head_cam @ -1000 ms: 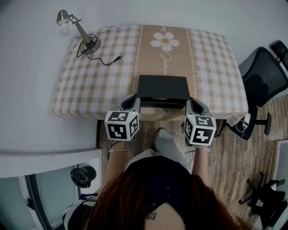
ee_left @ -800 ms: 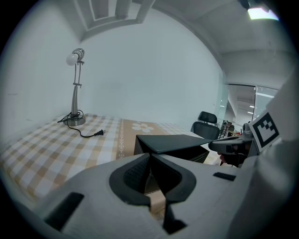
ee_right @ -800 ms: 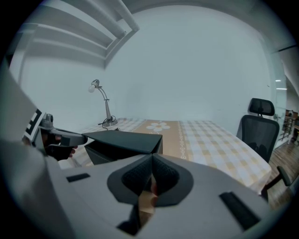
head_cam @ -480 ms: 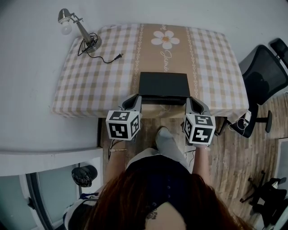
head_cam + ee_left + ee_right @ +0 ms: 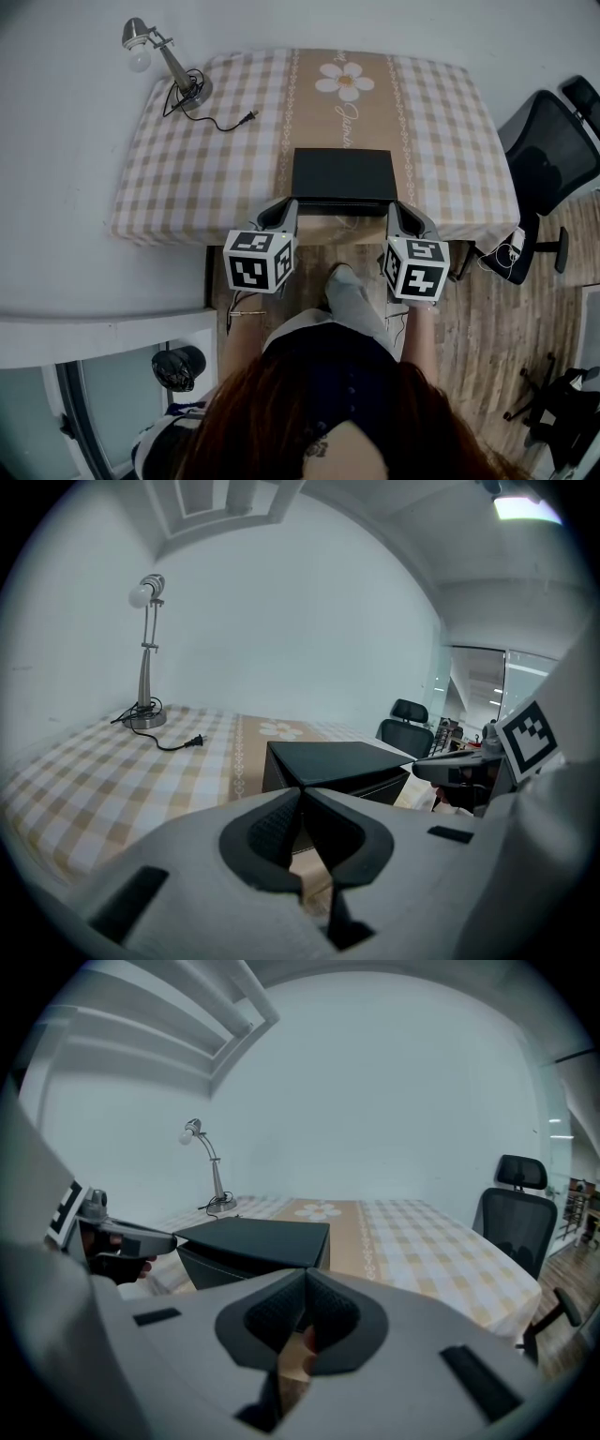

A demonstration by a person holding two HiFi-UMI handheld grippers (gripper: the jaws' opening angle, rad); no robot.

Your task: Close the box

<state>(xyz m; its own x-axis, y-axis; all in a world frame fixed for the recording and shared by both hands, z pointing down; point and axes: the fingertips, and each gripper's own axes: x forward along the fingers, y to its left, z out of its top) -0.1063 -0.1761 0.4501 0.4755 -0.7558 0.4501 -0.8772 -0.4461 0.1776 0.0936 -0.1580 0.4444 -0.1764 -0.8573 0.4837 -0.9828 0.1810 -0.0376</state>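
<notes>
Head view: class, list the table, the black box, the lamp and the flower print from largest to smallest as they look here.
1. table
2. box
3. lamp and flower print: too close to rank. The lamp spans more but is thin, while the flower print is compact.

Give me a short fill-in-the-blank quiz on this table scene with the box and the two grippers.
1. The silver desk lamp stands at the far ____ corner of the checked beige tablecloth.
2. The left gripper and right gripper are both ____, holding nothing.
3. The flat black box lies between the grippers and a printed white ____.
Missing words: left; shut; flower.
</notes>
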